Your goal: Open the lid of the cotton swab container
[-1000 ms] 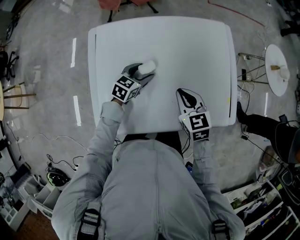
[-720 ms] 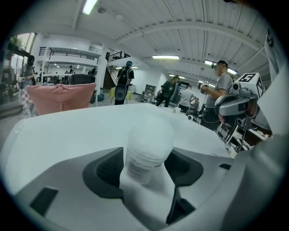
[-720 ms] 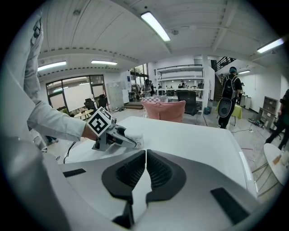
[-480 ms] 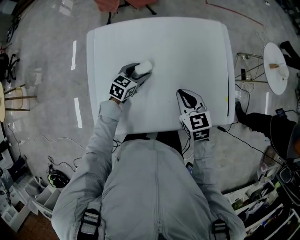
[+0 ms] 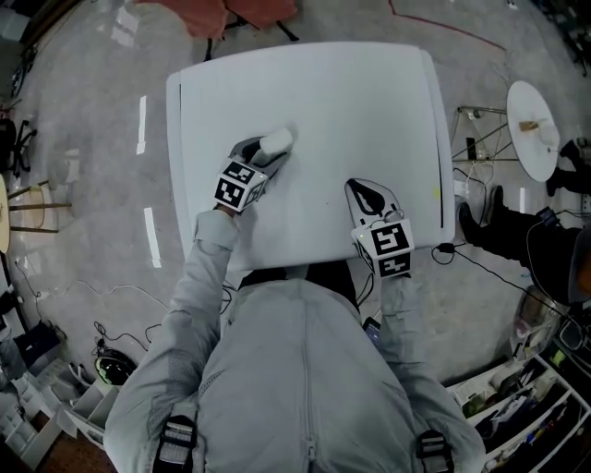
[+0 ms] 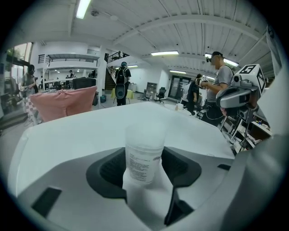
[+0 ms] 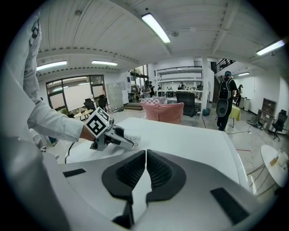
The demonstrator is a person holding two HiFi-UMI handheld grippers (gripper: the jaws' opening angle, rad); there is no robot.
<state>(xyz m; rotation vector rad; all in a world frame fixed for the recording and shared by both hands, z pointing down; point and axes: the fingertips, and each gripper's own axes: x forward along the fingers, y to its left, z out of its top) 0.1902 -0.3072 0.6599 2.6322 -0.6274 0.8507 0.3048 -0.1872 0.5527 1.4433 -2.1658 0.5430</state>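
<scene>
A small translucent cotton swab container [image 6: 144,153] with a printed label stands upright on the white table [image 5: 323,92], left of its middle. My left gripper [image 6: 143,168] has it between its two dark pads, which have just been closing and now touch both its sides. From the head view, the container [image 5: 277,140] shows at the tip of the left gripper [image 5: 268,150]. My right gripper [image 5: 369,192] rests near the table's front edge, jaws shut with nothing in them. The right gripper view shows its own pads [image 7: 159,173] meeting, and the left gripper [image 7: 113,135] with the container [image 7: 131,134] beyond.
A small round white side table [image 5: 531,129] stands on the floor to the right, with cables near it. A pink chair [image 5: 208,14] sits behind the table's far edge. Shelves with clutter [image 5: 517,406] are at the lower right. People stand far off in the hall.
The left gripper stays at the container and the right gripper near the front edge; only the head view has shifted a little.
</scene>
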